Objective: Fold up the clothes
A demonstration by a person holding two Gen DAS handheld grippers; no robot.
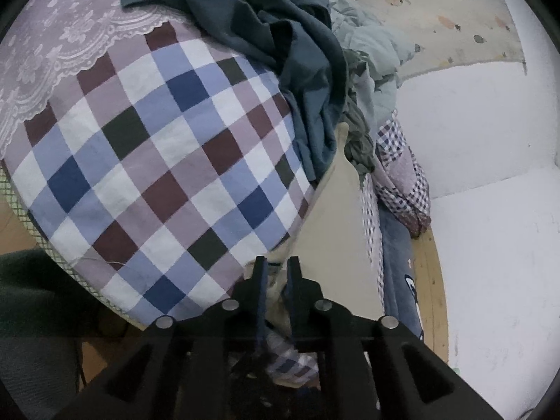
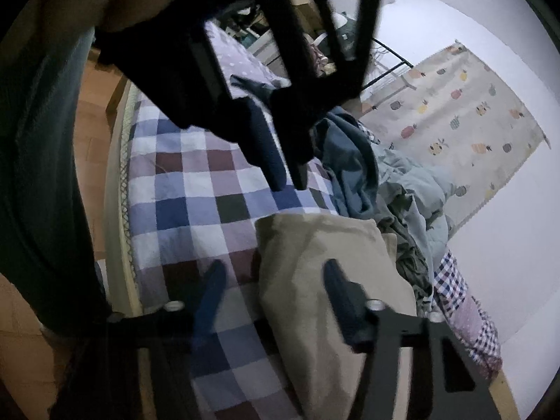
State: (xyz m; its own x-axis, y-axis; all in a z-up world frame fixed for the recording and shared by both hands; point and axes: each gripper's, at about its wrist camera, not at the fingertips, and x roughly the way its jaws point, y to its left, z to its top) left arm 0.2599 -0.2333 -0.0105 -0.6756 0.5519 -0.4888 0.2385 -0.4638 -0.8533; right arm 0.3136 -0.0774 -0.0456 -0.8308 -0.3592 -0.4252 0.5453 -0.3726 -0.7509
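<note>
A folded beige garment (image 2: 322, 245) lies on the checkered bedsheet (image 2: 196, 203). My right gripper (image 2: 274, 280) hovers open just above its near part, one finger over the sheet, the other over the cloth. My left gripper (image 2: 290, 182) hangs higher over the sheet, its fingers closed together and empty. In the left wrist view the left gripper (image 1: 278, 262) points past the beige garment (image 1: 332, 217). A crumpled dark teal garment (image 1: 280, 35) (image 2: 350, 161) lies beyond, beside a pale green one (image 2: 413, 182) and an olive one (image 1: 357, 133).
A lace cover (image 1: 52, 35) lies over the far end of the bed. A small-check quilt (image 2: 462, 301) is bunched against the white wall (image 1: 490, 210), below a fruit-print hanging (image 2: 465, 112). A person's dark green clothing (image 2: 35, 175) fills the left side.
</note>
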